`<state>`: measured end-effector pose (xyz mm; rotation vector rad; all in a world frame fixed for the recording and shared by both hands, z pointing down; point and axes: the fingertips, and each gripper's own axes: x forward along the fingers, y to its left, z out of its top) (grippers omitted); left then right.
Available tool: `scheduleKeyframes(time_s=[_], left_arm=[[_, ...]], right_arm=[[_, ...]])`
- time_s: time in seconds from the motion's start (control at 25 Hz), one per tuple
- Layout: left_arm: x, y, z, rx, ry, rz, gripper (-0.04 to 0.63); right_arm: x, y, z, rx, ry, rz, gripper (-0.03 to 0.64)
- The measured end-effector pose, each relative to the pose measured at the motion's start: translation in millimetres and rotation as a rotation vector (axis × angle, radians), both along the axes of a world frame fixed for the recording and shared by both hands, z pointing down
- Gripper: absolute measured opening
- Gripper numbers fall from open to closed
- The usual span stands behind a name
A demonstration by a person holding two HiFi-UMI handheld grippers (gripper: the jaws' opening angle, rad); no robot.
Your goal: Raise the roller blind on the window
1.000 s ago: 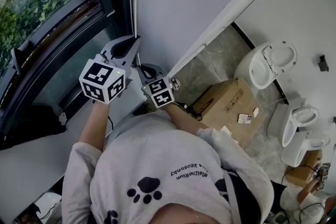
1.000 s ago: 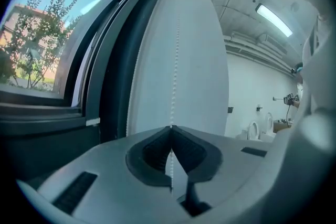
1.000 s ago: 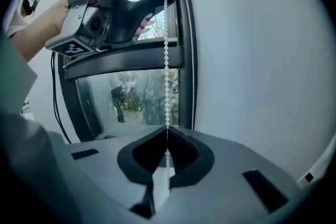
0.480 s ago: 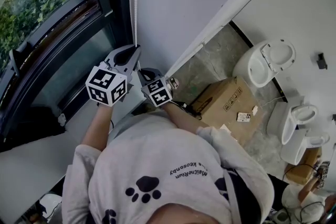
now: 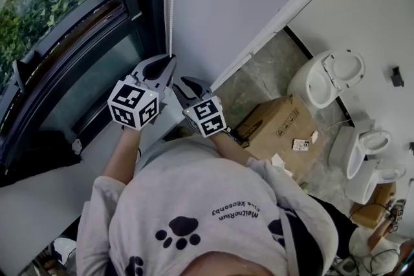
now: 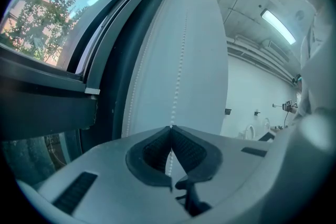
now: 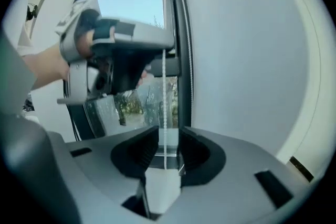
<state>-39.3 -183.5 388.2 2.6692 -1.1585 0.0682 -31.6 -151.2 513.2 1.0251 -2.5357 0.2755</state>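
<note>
A white bead chain [image 5: 169,3] hangs down the wall beside the dark-framed window [image 5: 58,16]; the blind itself is out of view. My left gripper [image 5: 170,63] is shut on the chain, and in the left gripper view the beads [image 6: 179,65] run up from the closed jaw tips of that left gripper [image 6: 171,127]. My right gripper [image 5: 188,83] sits just below and to the right of it. Its jaws have just been opening: in the right gripper view the chain [image 7: 164,86] hangs loose between the parted pads of the right gripper [image 7: 169,128]. The left gripper [image 7: 118,47] shows above, holding the chain.
A white wall [image 5: 246,3] stands right of the chain and a pale sill [image 5: 39,203] lies below the window. On the floor are a cardboard box [image 5: 278,129] and several white toilets [image 5: 330,77].
The left gripper came down along the chain, still shut on it. The right gripper let go of the chain, its jaws now apart, and rose a little closer under the left one.
</note>
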Motion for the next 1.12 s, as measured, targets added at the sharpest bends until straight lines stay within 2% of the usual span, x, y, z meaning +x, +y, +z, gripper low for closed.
scheduleKeyframes(time_s=[0.2, 0.4, 0.64, 0.92, 1.04, 1.12], left_arm=[[-1.6, 0.5, -1.1, 0.008, 0.003, 0.003, 0.011], [-2.2, 1.6, -0.6, 0.013, 0.004, 0.004, 0.011], [-2.1, 4.3, -0.9, 0.009, 0.019, -0.001, 0.011], [1.1, 7.7, -0.9, 0.014, 0.019, 0.000, 0.011], [0.1, 8.0, -0.6, 0.015, 0.012, -0.005, 0.011], [-1.0, 8.2, -0.7, 0.015, 0.008, -0.009, 0.011]], right_arm=[[16.4, 5.3, -84.0, 0.128, -0.098, 0.064, 0.117], [13.8, 5.8, -164.2, 0.252, -0.218, 0.069, 0.115], [-1.2, -7.3, -242.1, 0.292, -0.324, 0.051, 0.087], [-16.5, -24.5, -290.4, 0.345, -0.355, 0.000, 0.086], [-20.5, -28.3, -303.6, 0.369, -0.354, -0.010, 0.031], [-24.5, -28.1, -309.4, 0.377, -0.351, -0.024, 0.029]])
